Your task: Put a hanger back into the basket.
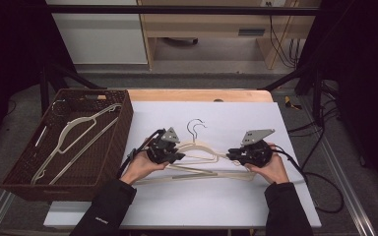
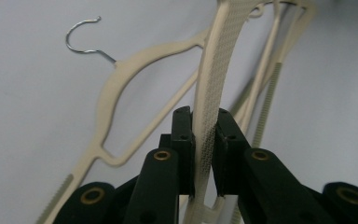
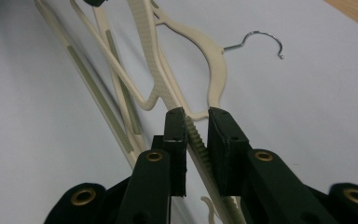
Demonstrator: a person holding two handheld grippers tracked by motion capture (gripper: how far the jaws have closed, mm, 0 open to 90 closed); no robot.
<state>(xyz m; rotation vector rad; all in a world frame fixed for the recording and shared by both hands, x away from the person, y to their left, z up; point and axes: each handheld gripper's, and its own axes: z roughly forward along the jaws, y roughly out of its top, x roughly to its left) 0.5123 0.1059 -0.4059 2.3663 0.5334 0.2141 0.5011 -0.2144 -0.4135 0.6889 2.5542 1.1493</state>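
Observation:
A small pile of cream plastic hangers [image 1: 202, 156] with wire hooks lies on the white board [image 1: 246, 118]. My left gripper [image 1: 179, 157] is at the pile's left end and my right gripper [image 1: 231, 155] at its right end. In the left gripper view, my left gripper [image 2: 204, 122] is shut on the textured arm of the top hanger [image 2: 214, 70], which rises above another hanger [image 2: 116, 79] flat on the board. In the right gripper view, my right gripper [image 3: 197, 119] is shut on the ridged other arm of that top hanger [image 3: 151, 60].
A dark wicker basket [image 1: 124, 123] stands at the left of the board, holding more cream hangers [image 1: 74, 135]. A wooden table edge [image 1: 202, 94] runs behind the board. Cables trail off to the right [image 1: 320, 191].

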